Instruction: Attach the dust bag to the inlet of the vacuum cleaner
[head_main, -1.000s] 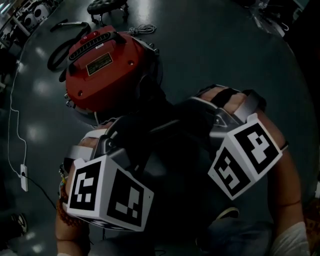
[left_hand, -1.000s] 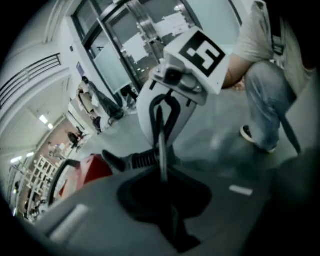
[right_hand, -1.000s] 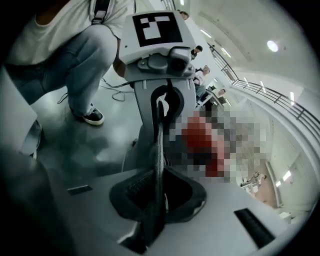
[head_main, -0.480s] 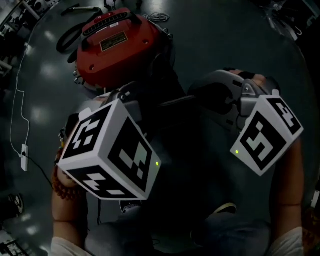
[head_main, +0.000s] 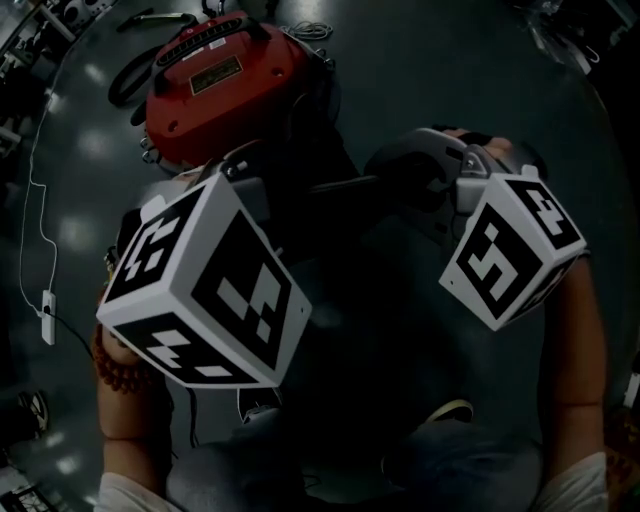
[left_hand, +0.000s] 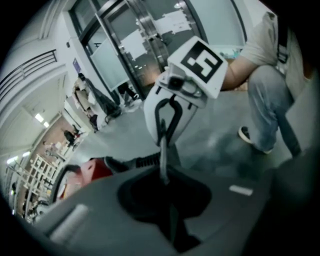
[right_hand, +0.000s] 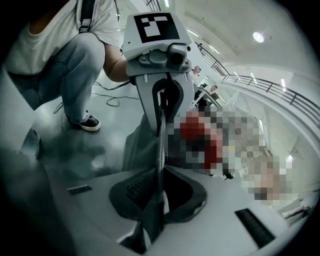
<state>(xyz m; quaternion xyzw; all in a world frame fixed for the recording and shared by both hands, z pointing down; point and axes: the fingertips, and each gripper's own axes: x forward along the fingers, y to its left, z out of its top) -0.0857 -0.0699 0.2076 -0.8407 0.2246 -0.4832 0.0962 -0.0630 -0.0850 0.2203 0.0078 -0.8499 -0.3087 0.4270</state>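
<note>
The red vacuum cleaner (head_main: 220, 85) lies on the dark floor at the upper left of the head view, and its red shell (left_hand: 92, 167) also shows in the left gripper view. The dark grey dust bag (head_main: 345, 192) stretches between the two grippers and hangs below them. My left gripper (left_hand: 166, 195) is shut on one edge of the bag's thin flat collar (left_hand: 163, 150). Facing it, my right gripper (right_hand: 159, 190) is shut on the opposite edge of the collar (right_hand: 161, 145). The marker cubes hide both sets of fingertips in the head view, and the vacuum's inlet is hidden too.
A black hose (head_main: 130, 75) curls on the floor left of the vacuum. A white cable with an adapter (head_main: 46, 305) runs down the left side. The person crouches over the bag, one shoe (head_main: 450, 412) below it. Glass doors (left_hand: 125, 45) stand beyond.
In the head view the vacuum cleaner has slid up towards the top edge. Both marker cubes look larger and higher, and the right one has turned a little. Both grippers stay shut on the bag.
</note>
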